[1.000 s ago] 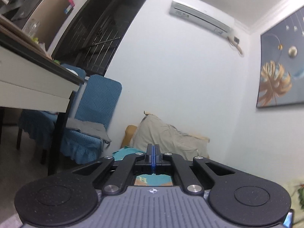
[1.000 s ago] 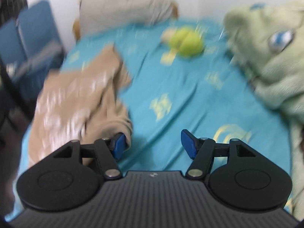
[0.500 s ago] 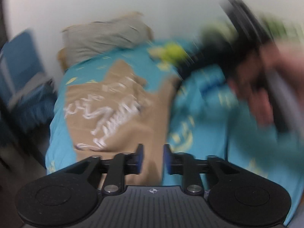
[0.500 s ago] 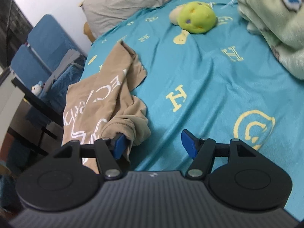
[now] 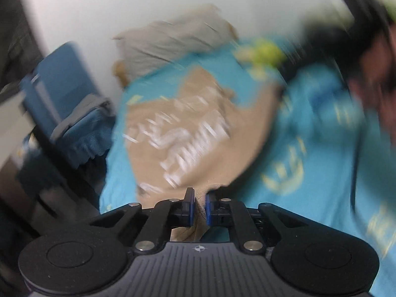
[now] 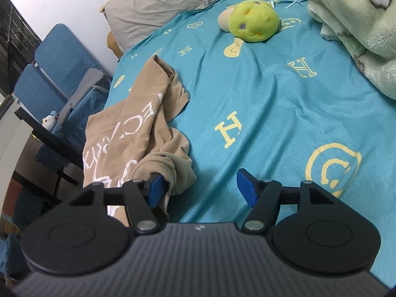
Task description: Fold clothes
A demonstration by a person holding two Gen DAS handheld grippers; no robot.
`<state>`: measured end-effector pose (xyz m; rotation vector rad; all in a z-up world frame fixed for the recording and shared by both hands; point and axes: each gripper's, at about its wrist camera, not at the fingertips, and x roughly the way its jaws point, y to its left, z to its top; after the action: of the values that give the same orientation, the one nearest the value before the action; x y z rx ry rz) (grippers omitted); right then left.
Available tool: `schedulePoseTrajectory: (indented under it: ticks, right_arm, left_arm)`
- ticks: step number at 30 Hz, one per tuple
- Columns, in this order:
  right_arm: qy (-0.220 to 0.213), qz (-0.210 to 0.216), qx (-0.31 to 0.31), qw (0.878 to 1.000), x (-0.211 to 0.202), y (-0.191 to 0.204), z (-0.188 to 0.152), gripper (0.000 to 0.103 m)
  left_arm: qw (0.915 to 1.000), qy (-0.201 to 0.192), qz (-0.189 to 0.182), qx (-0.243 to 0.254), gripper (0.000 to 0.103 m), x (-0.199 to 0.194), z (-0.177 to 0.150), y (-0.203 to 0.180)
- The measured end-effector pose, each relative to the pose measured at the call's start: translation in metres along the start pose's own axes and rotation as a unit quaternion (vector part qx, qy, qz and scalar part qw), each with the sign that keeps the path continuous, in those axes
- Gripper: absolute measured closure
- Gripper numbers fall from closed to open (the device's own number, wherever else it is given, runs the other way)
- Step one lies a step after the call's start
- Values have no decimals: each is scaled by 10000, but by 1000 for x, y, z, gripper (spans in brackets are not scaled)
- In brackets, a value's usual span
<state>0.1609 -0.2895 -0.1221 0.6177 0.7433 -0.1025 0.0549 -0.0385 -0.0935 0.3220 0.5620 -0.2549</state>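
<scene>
A tan shirt [image 5: 193,133] with white lettering lies crumpled on the left side of a teal bedspread [image 6: 272,99]. In the blurred left wrist view my left gripper [image 5: 199,205] is at the shirt's near edge. Its jaws are closing, with a fold of the tan cloth pinched between the blue pads. In the right wrist view the tan shirt [image 6: 123,133] lies bunched to the left. My right gripper [image 6: 200,185] stands open over the bedspread. Its left fingertip [image 6: 156,188] rests against a rolled cuff of the shirt, and nothing lies between the jaws.
A grey pillow [image 6: 158,7] lies at the head of the bed, with a green plush toy [image 6: 252,22] beside it. A pale green fleece [image 6: 358,24] fills the right. Blue chairs [image 6: 49,69] and a dark table edge [image 6: 44,133] stand left. A blurred hand [image 5: 376,79] is right.
The left view swung down from the wall to the bed. The left jaws opened, then closed on the shirt's near edge. The right gripper shifted only slightly and stayed open.
</scene>
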Motion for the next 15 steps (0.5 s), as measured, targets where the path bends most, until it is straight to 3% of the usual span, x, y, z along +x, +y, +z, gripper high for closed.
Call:
schedulePoseTrajectory:
  ticks: [3, 5, 8, 11, 12, 14, 15]
  right_arm:
    - [86, 63, -139, 9998, 6, 4, -3, 36]
    - [183, -23, -592, 9981, 13, 15, -10, 22]
    - [318, -165, -1263, 9913, 25, 32, -21, 22]
    - [235, -629, -1807, 9812, 30, 42, -34, 22]
    - [173, -772, -1930, 9780, 31, 44, -37, 22]
    - [-500, -859, -1306, 9864, 10, 35, -29, 23]
    - [-838, -791, -1313, 9846, -2, 36, -27, 23]
  left_arm:
    - [9901, -557, -240, -1262, 94, -19, 15, 39]
    - [9806, -882, -246, -1731, 95, -30, 19, 56]
    - [9717, -1263, -177, -1990, 95, -36, 26, 66]
    - [9630, -1478, -156, -2248, 95, -35, 35, 75]
    - [9621, -1485, -129, -2285, 95, -37, 35, 76]
    - [9621, -1439, -64, -2316, 95, -42, 33, 76]
    - [9628, -1387, -31, -2317, 95, -42, 32, 74]
